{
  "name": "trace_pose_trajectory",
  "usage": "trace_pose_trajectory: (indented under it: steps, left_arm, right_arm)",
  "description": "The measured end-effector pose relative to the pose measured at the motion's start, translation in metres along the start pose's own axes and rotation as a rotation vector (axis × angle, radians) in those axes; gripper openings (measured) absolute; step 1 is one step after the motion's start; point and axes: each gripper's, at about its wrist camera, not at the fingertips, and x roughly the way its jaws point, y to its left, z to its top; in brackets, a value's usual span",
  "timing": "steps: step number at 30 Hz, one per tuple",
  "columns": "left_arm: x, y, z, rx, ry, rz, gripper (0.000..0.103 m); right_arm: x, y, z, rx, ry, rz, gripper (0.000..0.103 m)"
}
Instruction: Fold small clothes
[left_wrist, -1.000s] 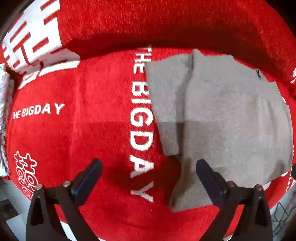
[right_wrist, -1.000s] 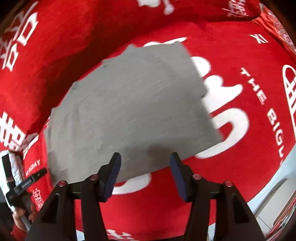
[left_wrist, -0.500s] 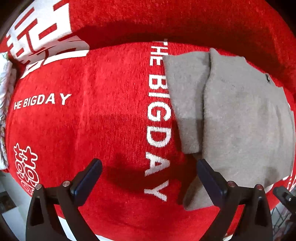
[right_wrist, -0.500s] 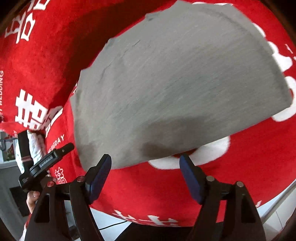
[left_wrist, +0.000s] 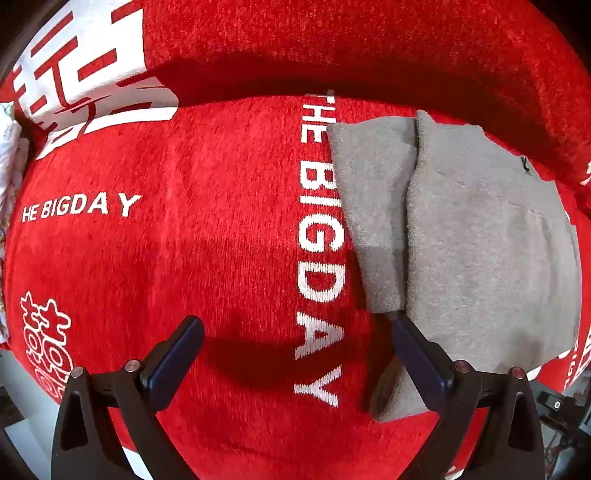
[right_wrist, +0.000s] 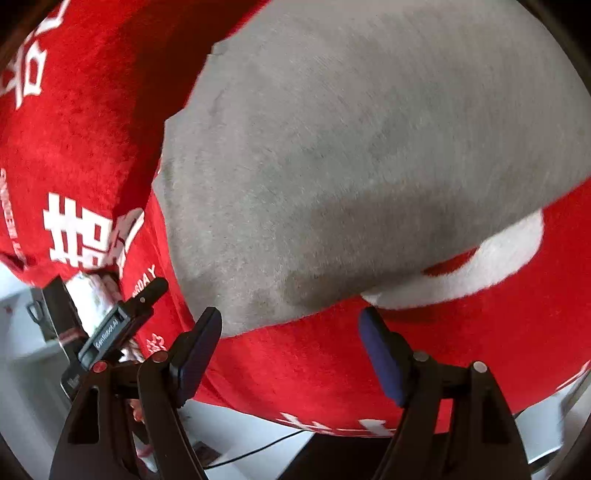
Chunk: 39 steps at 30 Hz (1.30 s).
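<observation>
A small grey garment (left_wrist: 480, 240) lies folded flat on a red blanket (left_wrist: 184, 240) with white lettering; a narrower flap sticks out along its left side. My left gripper (left_wrist: 295, 332) is open and empty, its right finger by the garment's near left corner. In the right wrist view the grey garment (right_wrist: 351, 147) fills most of the frame. My right gripper (right_wrist: 291, 328) is open and empty just before the garment's near edge. The left gripper (right_wrist: 114, 325) shows at the lower left of that view.
The red blanket (right_wrist: 332, 369) covers a cushioned seat with a raised back (left_wrist: 332, 44) behind the garment. White patterned cloth (left_wrist: 7, 155) lies at the far left edge. The seat's front edge drops to a pale floor (right_wrist: 258, 435) with a dark cable.
My right gripper has moved closer to the garment's near edge, which now fills its view. My left gripper has shifted left and closer, so the garment sits further right. Both stay open.
</observation>
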Motion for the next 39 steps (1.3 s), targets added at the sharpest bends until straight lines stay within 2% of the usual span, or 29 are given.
trace_pose_trajectory:
  steps: [8, 14, 17, 19, 22, 26, 30, 32, 33, 35, 37, 39]
  left_arm:
    - [0.007, 0.002, 0.003, 0.004, 0.012, -0.021, 0.102]
    - [0.01, 0.0, 0.006, 0.026, 0.001, -0.027, 0.102]
    - [0.011, 0.002, 0.008, 0.018, -0.001, -0.079, 0.102]
    - [0.01, 0.005, 0.01, 0.006, -0.011, -0.155, 0.102]
    - [0.012, 0.009, 0.015, -0.005, -0.003, -0.23, 0.102]
    - [0.019, 0.012, 0.025, -0.012, 0.028, -0.262, 0.102]
    - [0.023, 0.013, 0.037, -0.014, 0.026, -0.24, 0.102]
    - [0.026, 0.016, 0.043, -0.027, 0.036, -0.269, 0.102]
    - [0.029, 0.018, 0.047, -0.042, 0.055, -0.317, 0.102]
    - [0.034, 0.021, 0.052, -0.068, 0.08, -0.394, 0.102]
    - [0.038, 0.023, 0.057, -0.093, 0.104, -0.476, 0.102]
    - [0.041, 0.023, 0.062, -0.107, 0.117, -0.537, 0.102]
  right_arm:
    - [0.007, -0.018, -0.004, 0.108, -0.008, 0.12, 0.08]
    - [0.007, -0.027, -0.007, 0.154, -0.05, 0.211, 0.081]
    - [0.007, -0.029, -0.009, 0.169, -0.071, 0.241, 0.081]
    - [0.009, -0.029, -0.01, 0.187, -0.09, 0.278, 0.082]
    - [0.018, -0.024, -0.009, 0.214, -0.105, 0.333, 0.082]
    - [0.034, -0.011, -0.003, 0.229, -0.115, 0.392, 0.082]
    - [0.044, -0.003, 0.0, 0.257, -0.116, 0.447, 0.082]
    - [0.047, -0.006, 0.002, 0.304, -0.107, 0.47, 0.082]
    - [0.048, -0.007, 0.003, 0.316, -0.101, 0.481, 0.082]
    - [0.047, -0.007, 0.006, 0.317, -0.091, 0.502, 0.069]
    - [0.044, -0.005, 0.01, 0.285, -0.084, 0.484, 0.028]
    - [0.038, -0.004, 0.013, 0.26, -0.088, 0.496, 0.009]
